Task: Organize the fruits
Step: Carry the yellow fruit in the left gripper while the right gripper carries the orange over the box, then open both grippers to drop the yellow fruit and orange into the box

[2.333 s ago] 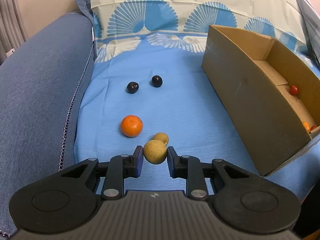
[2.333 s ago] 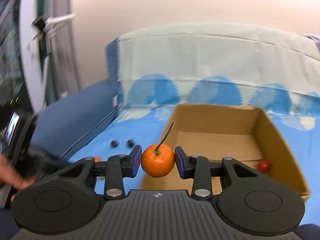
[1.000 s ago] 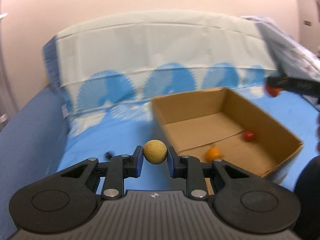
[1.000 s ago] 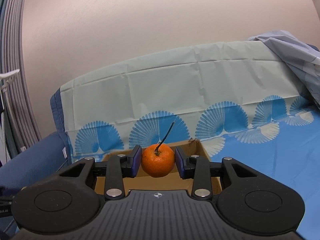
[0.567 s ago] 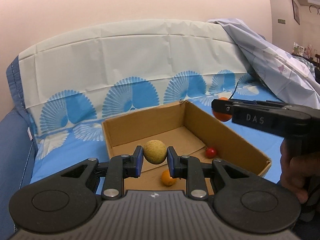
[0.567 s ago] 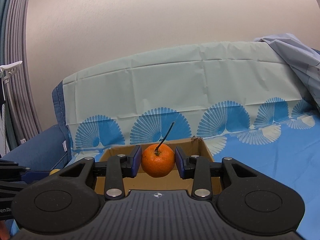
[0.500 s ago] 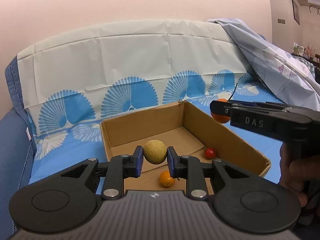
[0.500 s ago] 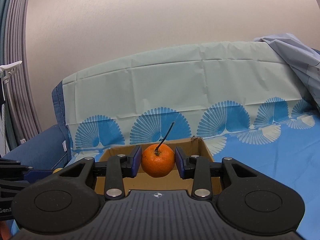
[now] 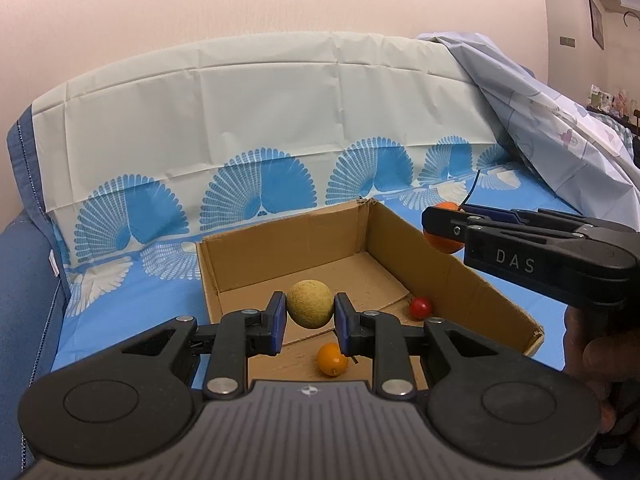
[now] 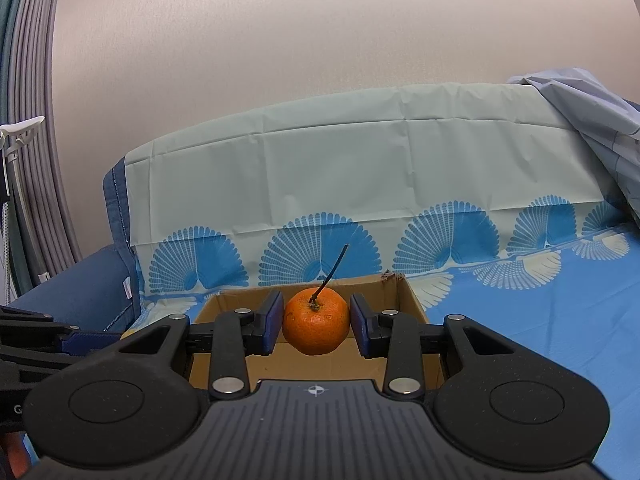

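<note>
My left gripper point(image 9: 310, 316) is shut on a round tan-yellow fruit point(image 9: 309, 303) and holds it above the near end of an open cardboard box point(image 9: 280, 236). Inside the box lie a small orange fruit point(image 9: 332, 364) and a small red fruit point(image 9: 420, 306). My right gripper point(image 10: 316, 324) is shut on an orange mandarin point(image 10: 315, 322) with a dark stem, above the same box point(image 10: 408, 292). The right gripper also shows in the left wrist view point(image 9: 444, 226), over the box's right wall, with the mandarin point(image 9: 442, 242) in it.
The box stands on a blue cloth point(image 9: 120, 308) with fan patterns over a sofa. The cloth-covered backrest point(image 9: 260, 120) rises behind it. A dark blue armrest point(image 9: 20, 300) is at the left. A crumpled pale sheet point(image 9: 560, 120) hangs at the right.
Both grippers have moved from the loose fruits on the cloth to above the box with their fruits. In the last half second the views have barely shifted.
</note>
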Demonstrator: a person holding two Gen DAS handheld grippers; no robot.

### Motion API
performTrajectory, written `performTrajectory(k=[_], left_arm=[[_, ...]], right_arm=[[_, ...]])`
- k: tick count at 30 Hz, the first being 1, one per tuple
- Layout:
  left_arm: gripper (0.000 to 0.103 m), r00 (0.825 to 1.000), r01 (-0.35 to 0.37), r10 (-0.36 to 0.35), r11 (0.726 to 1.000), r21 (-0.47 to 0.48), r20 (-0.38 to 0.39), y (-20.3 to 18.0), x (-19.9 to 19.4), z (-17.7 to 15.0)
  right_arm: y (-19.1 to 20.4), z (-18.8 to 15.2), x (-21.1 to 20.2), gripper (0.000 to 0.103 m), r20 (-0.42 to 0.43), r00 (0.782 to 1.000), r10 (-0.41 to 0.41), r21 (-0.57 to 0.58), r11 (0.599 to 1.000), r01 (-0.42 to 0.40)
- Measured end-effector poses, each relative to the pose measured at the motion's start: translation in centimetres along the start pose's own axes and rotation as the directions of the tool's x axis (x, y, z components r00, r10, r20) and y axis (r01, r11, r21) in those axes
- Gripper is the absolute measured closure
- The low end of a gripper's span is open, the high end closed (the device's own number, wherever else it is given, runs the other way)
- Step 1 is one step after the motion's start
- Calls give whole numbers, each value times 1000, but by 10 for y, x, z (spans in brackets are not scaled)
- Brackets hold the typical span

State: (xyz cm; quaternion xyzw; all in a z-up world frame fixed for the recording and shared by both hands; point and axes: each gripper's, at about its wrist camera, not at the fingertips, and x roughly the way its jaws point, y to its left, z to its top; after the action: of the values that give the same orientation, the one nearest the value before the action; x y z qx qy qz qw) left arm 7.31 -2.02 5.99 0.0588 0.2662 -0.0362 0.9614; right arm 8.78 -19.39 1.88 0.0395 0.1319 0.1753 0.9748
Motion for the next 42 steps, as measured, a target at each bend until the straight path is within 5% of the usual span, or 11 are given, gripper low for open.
performTrajectory(k=[30,31,33,35,42], left_arm=[[74,1000,-8,8,1000,0,-5,0,1,2],[73,1000,-15,15,1000,-4,-9,0,1,2],[43,1000,-27,27,999,-18,-14,1,1,2],[40,1000,-30,30,999,-22,2,2,-1,2],[41,996,-69,69,998,-2,49,10,-13,-13]], right_arm=[[2,0,1,64,-7,1000,-2,-21,1000,2],[2,0,2,64,-12,1000,-4,-22,1000,4],[2,0,3,55,-25,1000,-10,-26,1000,9],[4,1,4,42,-24,1000,-14,-34,999,13],[4,0,5,40,-25,1000,-17,-46,999,16]])
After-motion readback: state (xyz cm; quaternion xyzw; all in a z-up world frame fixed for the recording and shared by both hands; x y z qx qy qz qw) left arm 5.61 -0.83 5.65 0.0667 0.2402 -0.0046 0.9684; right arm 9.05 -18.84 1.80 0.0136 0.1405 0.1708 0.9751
